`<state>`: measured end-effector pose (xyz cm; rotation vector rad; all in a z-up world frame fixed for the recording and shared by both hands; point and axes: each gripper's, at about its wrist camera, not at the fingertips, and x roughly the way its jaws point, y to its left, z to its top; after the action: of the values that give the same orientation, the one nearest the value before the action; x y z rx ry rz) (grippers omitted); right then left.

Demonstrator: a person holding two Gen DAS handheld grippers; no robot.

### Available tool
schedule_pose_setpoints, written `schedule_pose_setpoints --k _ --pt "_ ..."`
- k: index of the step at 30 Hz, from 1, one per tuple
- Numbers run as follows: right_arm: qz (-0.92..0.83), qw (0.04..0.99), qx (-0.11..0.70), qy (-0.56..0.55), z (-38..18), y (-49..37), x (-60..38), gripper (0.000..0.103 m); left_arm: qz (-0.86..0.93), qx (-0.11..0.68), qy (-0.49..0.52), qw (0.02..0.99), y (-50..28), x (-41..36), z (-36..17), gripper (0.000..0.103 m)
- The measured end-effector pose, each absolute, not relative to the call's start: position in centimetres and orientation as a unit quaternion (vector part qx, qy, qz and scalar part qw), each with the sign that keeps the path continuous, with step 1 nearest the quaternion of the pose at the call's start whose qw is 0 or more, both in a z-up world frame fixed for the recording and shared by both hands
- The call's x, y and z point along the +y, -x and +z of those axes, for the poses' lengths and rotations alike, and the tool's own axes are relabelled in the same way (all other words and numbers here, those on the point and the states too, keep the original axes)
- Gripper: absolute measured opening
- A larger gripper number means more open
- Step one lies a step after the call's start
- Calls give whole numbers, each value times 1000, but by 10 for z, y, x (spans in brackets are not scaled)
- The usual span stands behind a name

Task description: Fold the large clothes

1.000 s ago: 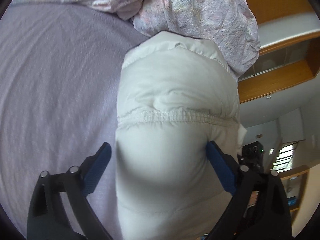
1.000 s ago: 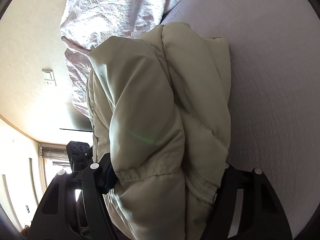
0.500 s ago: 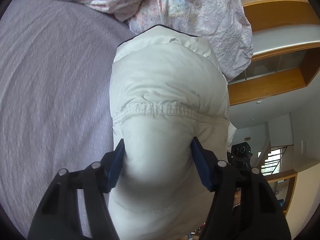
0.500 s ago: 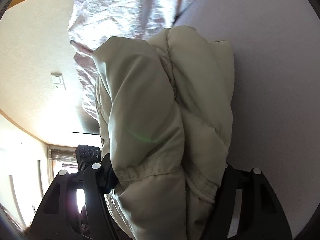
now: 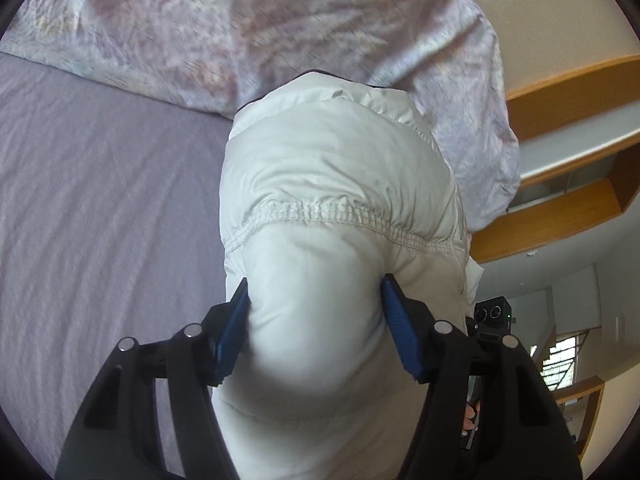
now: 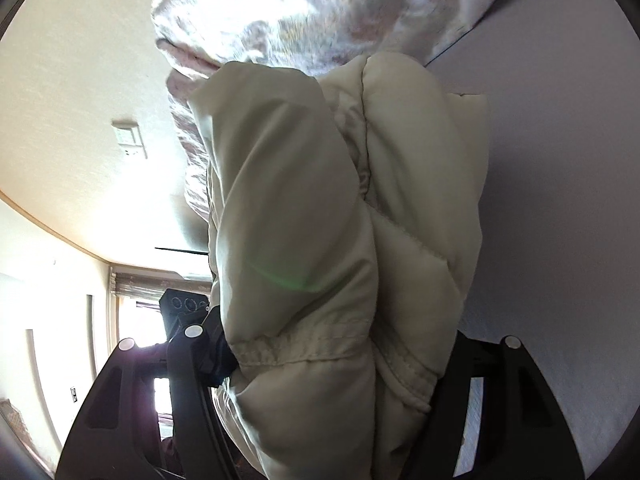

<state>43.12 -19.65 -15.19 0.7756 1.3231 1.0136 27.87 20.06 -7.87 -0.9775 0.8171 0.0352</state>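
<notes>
The puffy cream jacket (image 5: pixel 336 208) is held in both tools at once. In the left wrist view the left gripper (image 5: pixel 316 320) is seen clamped on a padded roll of the garment, the blue pads (image 5: pixel 396 320) pressed into the fabric on either side, just behind a gathered stitched seam. In the right wrist view the right gripper (image 6: pixel 332 360) is likewise closed on a bunched, hemmed portion of the jacket (image 6: pixel 320 220); only the near finger is visible, the other being hidden by fabric.

From each set of jaws the garment runs straight ahead, its long axis in line with the fingers. The far end is noted near the crumpled floral bedding (image 5: pixel 280 32); whether it touches cannot be told. The lavender sheet (image 5: pixel 100 200) lies to the left of the left jaws and to the right of the right jaws.

Neither hand is judged nearer: the load is shared. The coming move is judged to turn on both grips travelling together along that forward axis, so that the held end is brought over the far end. Unequal travel would be expected to skew the fold.
</notes>
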Motion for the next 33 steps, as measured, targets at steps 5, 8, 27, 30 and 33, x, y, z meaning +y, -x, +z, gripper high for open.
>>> schedule_pose_setpoints --k 5,8,27,30,33 --pt "434 606 588 -314 -160 -444 -180 66 47 376 448 810 -278 221 -81 63" --pt "427 616 592 -297 -163 -448 -174 65 65 376 438 814 -280 228 -83 63" --pt "301 780 534 -125 -107 -424 -201 93 202 357 251 877 -281 190 -36 90" --pt "315 811 488 -73 -85 -407 -177 90 200 350 224 887 -292 169 -27 92" --pt "335 831 444 -30 -76 -393 -153 78 201 346 195 896 -300 152 -24 93"
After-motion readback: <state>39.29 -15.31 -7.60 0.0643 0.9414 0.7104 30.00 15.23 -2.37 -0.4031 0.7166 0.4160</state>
